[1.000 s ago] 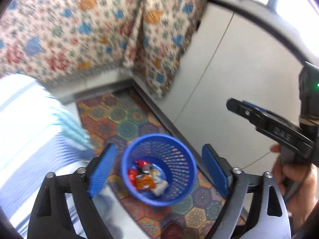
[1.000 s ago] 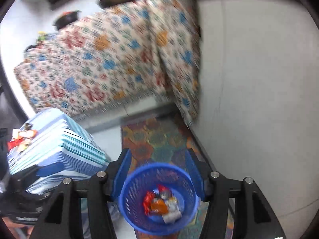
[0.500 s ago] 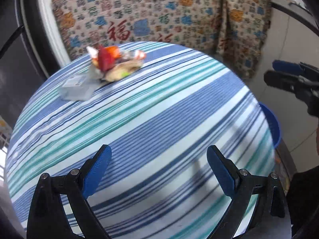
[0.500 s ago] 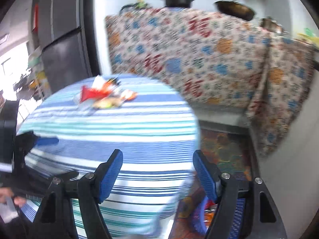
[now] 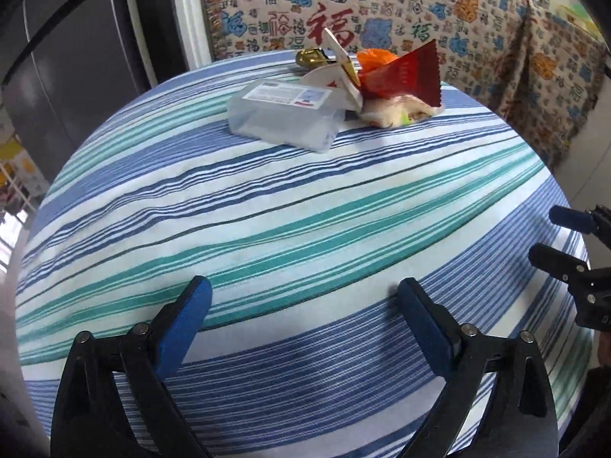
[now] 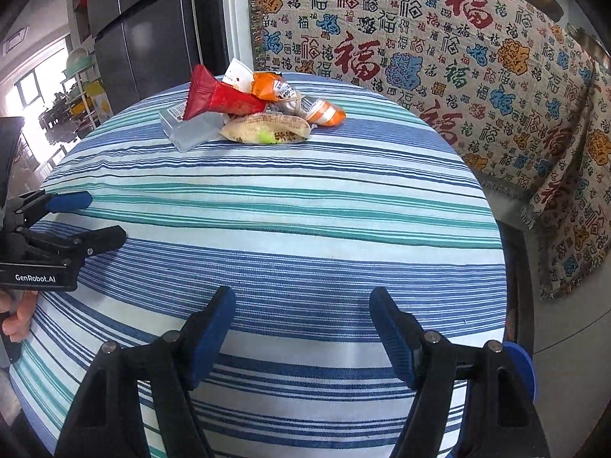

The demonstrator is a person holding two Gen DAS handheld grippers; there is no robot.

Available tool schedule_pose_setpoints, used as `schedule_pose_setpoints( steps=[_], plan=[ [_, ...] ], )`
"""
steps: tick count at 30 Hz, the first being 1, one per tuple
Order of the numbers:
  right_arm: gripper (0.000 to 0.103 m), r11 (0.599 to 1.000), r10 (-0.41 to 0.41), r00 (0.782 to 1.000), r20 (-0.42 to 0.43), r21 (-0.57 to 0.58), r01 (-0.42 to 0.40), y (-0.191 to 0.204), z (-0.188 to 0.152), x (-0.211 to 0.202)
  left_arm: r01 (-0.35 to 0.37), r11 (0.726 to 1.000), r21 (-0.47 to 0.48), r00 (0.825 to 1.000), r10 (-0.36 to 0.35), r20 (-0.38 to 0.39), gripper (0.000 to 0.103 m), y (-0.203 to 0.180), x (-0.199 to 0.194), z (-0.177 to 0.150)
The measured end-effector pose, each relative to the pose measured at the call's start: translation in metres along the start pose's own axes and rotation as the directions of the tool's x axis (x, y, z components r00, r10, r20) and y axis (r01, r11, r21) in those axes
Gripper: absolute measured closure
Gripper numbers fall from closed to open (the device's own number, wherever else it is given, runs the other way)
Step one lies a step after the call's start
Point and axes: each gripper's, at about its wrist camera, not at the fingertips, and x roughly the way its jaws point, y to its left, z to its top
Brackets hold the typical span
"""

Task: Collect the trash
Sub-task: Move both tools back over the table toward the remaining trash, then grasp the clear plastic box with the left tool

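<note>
The trash is one small heap at the far side of the round table with the blue, teal and white striped cloth (image 6: 290, 206). In the heap lie a crinkled red foil wrapper (image 6: 217, 100), an orange snack packet (image 6: 272, 86), a pale flat bread bag with a green spot (image 6: 267, 132) and an orange-and-white capped wrapper (image 6: 324, 111), all leaning on a clear plastic box with a printed label (image 5: 284, 116). I think they are piled together so that each piece can be picked from one place. A blue plastic rim (image 6: 520, 366) shows low beside the table; probably this is the bin (only an edge is visible).

The left gripper (image 5: 303, 307) hovers over the near edge of the cloth, its blue-padded fingers (image 5: 183, 320) wide apart and holding nothing. The right gripper (image 6: 301, 318) is just beside it, also spread and empty. The heap lies straight ahead of both, well apart from the fingertips, with bare striped cloth between. My judgement: the next step is to reach forward.
</note>
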Motion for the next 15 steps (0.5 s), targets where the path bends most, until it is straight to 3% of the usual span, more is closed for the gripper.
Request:
schedule_pose_setpoints(
  steps=[6,9,15],
  plan=[
    [0.029,1.000,0.006,1.000,-0.011,-0.003,-0.006,0.001,-0.001,0.004,-0.022,0.999,-0.029,0.999,0.021,-0.027,0.001,-0.001,0.000,0.005],
    [0.029,1.000,0.008,1.000,-0.007,-0.005,-0.008,0.000,-0.001,0.003,0.016,0.994,-0.112,1.000,-0.018,-0.024,0.001,0.011,-0.003,0.023],
    [0.029,1.000,0.012,1.000,-0.002,-0.009,-0.012,0.000,-0.001,0.003,-0.006,0.958,-0.287,0.999,0.016,0.031,0.001,0.023,0.003,0.102]
  ],
)
